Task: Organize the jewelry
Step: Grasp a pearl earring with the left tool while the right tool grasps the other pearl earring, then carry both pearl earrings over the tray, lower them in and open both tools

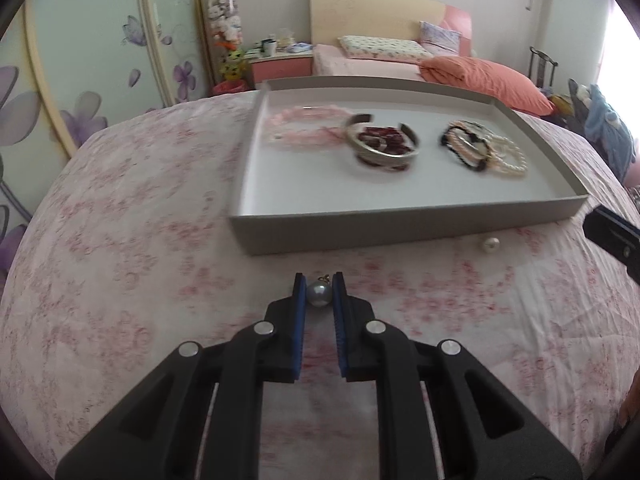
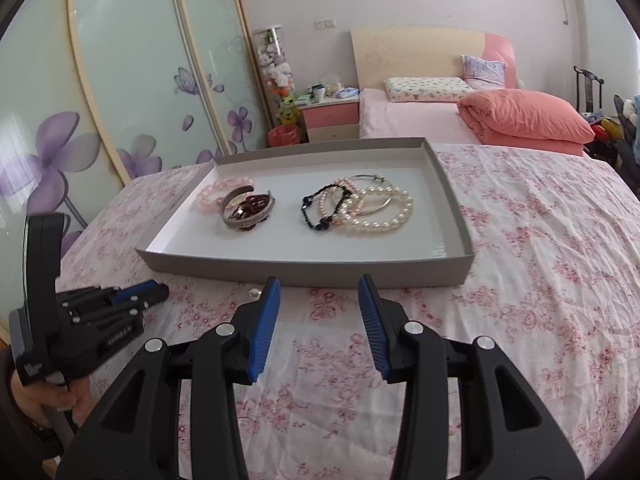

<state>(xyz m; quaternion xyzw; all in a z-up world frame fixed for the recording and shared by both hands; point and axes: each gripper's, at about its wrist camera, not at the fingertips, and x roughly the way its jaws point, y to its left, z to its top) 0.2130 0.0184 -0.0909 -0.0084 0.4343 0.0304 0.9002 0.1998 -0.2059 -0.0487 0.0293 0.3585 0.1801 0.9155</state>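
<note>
My left gripper (image 1: 319, 286) is shut on a grey pearl pendant (image 1: 319, 294) with a gold loop, just above the floral bedspread in front of the grey tray (image 1: 400, 232). The tray holds pink bead bracelets (image 1: 304, 124), a silver cuff with dark red beads (image 1: 382, 144), and black and white pearl bracelets (image 1: 486, 148). A white pearl (image 1: 490, 245) lies on the bedspread by the tray's front wall. My right gripper (image 2: 319, 286) is open and empty, in front of the tray (image 2: 360, 272). The left gripper also shows in the right wrist view (image 2: 154, 292).
The floral bedspread (image 2: 540, 280) covers the surface around the tray. Behind are a pink bed with an orange duvet (image 2: 520, 120), a nightstand (image 2: 330, 116) and sliding wardrobe doors (image 2: 120, 80) at the left.
</note>
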